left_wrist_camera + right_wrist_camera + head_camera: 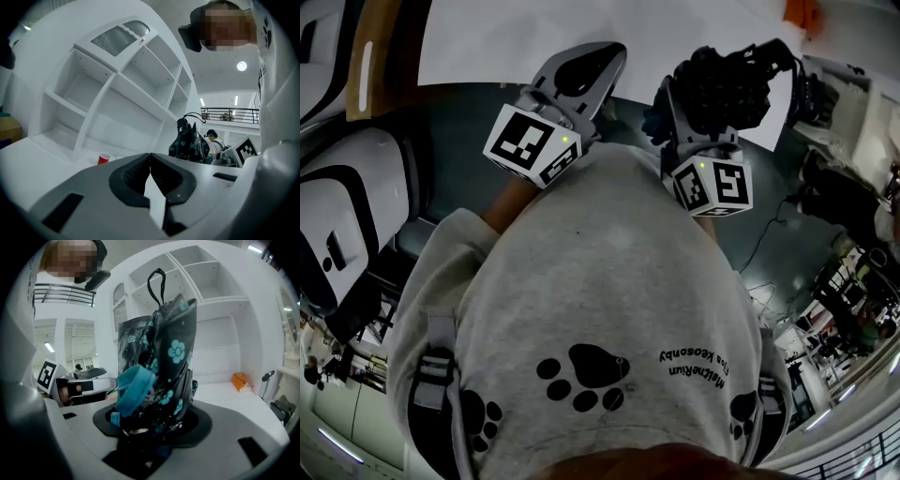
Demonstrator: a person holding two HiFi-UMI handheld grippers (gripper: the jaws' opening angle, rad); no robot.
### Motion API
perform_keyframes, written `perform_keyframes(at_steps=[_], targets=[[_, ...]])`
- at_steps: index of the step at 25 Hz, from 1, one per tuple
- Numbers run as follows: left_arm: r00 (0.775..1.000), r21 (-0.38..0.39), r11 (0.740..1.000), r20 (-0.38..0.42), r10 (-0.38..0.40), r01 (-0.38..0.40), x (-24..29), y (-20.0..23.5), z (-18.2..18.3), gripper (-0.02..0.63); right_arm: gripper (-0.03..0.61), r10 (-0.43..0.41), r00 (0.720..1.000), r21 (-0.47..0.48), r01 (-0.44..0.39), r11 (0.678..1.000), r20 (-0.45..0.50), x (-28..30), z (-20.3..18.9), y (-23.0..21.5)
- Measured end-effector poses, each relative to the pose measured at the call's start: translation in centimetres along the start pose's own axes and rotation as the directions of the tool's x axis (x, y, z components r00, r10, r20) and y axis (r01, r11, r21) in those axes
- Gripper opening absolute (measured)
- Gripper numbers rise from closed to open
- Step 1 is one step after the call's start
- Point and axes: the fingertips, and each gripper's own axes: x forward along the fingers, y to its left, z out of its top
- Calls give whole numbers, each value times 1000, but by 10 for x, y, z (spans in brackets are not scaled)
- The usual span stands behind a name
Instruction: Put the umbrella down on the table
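Note:
A folded black umbrella (161, 357) with teal flowers and a wrist loop stands upright between the jaws of my right gripper (152, 430), which is shut on its lower end. In the head view the umbrella (727, 80) juts out from the right gripper (698, 122) over the near edge of the white table (581, 23). My left gripper (586, 66) hovers beside it at the table's edge. Its jaws meet at the tips in the left gripper view (150, 161), with nothing between them. That view also catches the umbrella (189, 143) to the right.
A white shelf unit (117, 93) with bare compartments stands at the back of the table. A red cup (104, 158) sits at its foot, and an orange object (240, 380) lies on the tabletop to the right. White machines and cables crowd the floor on both sides.

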Motion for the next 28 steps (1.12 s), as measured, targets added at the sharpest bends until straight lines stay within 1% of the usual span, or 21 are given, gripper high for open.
perform_keyframes(at_steps=[5,14,19,23,28], targets=[[999,-20,999,-5,36,-36,23,21,-12,18,264,16,999,-2,-16,1000,-32,29,-10,-23],[998,-32,997,-10,65,-65,31,51,-15,18,264,38,995,-29,-41,999,-93,61,-27,-25],[998,-48,997,-22,67,-68,34,56,-22,18,264,43,990,-15,-46,999,-137,72,-42,-30],[997,-57,996,-31,68,-69,35,57,-29,18,264,36,983,-28,-42,999,-182,80,-57,-36],[995,-74,994,-61,73,-77,38,59,-44,18,264,21,972,-34,-29,999,-236,89,-80,-48]])
